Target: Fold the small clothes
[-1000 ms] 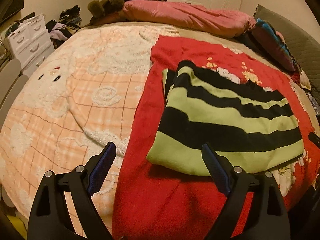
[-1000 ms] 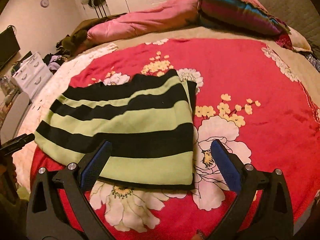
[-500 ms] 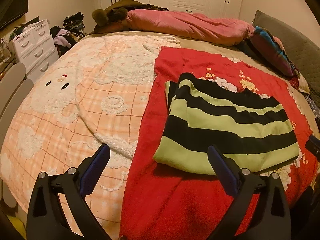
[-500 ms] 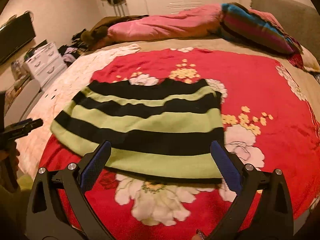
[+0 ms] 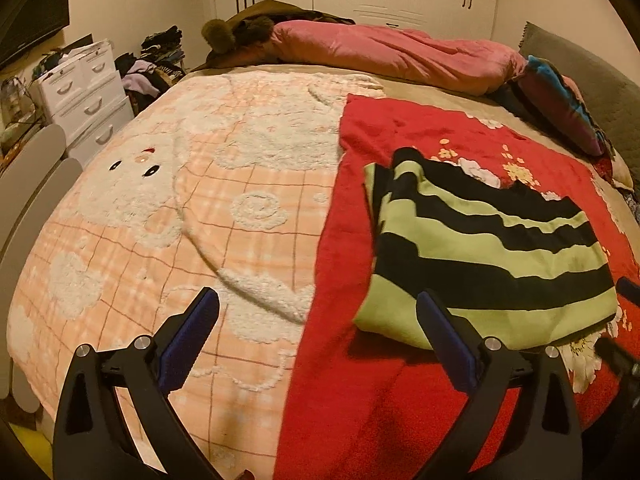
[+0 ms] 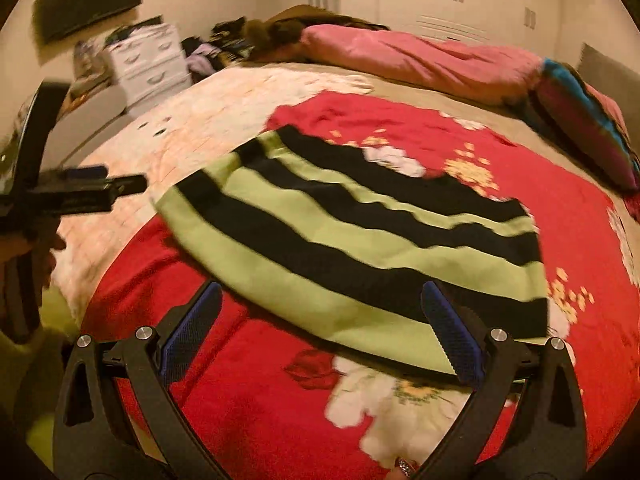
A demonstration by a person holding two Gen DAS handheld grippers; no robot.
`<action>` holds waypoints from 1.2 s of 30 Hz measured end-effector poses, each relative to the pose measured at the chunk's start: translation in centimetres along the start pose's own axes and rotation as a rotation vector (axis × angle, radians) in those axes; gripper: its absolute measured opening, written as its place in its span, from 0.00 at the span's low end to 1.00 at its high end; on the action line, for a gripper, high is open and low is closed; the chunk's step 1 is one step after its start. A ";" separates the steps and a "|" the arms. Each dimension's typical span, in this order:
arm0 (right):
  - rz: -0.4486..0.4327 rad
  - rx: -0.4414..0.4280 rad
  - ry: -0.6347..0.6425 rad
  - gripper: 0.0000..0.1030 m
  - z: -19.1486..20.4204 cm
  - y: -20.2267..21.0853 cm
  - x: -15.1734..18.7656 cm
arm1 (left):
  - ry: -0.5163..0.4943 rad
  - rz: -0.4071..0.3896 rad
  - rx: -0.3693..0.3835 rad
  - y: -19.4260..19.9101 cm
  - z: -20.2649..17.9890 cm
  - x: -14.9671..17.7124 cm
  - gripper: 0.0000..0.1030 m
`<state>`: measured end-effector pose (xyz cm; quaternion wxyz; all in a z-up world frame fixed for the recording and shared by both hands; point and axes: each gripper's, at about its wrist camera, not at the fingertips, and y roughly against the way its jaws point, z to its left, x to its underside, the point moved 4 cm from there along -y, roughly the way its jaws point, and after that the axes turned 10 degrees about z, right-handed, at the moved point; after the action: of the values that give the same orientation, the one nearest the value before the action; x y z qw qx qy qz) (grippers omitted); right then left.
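Note:
A folded green-and-black striped garment (image 5: 488, 256) (image 6: 360, 248) lies flat on the red flowered blanket (image 5: 360, 380) (image 6: 260, 380). My left gripper (image 5: 316, 320) hangs open above the seam between the red blanket and the peach one, to the left of the garment, nothing between its blue pads. My right gripper (image 6: 320, 312) is open too, just in front of the garment's near green edge, and holds nothing. In the right wrist view the left gripper (image 6: 100, 188) shows at the far left, held by a hand.
A peach checked blanket (image 5: 180, 220) with white fleecy shapes covers the bed's left half. A pink duvet (image 5: 400, 52) and a striped pillow (image 5: 560, 108) lie at the head. White drawers (image 5: 84, 92) and a clothes pile stand beside the bed.
Both grippers have drawn back from the garment. The right view swung round and rolled, so the garment now sits tilted and blurred. The left jaws stand a little wider.

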<state>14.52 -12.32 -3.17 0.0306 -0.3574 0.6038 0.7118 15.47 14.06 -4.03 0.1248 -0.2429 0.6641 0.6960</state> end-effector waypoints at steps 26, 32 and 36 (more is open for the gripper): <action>0.037 -0.005 0.187 0.91 9.3 -7.8 -2.5 | 0.174 0.070 0.255 -4.9 3.6 -4.2 0.96; 0.024 0.033 0.260 0.91 11.1 -9.6 -2.6 | 0.176 0.155 0.418 -8.7 0.8 -8.0 0.96; 0.010 0.052 0.264 0.91 11.3 -10.3 -2.7 | 0.187 0.232 0.506 -11.6 -1.3 -10.0 0.95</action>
<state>16.05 1.43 -10.17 -0.0433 -0.4440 0.6228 0.6427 29.96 15.23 -8.98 0.0394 -0.1896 0.8485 0.4926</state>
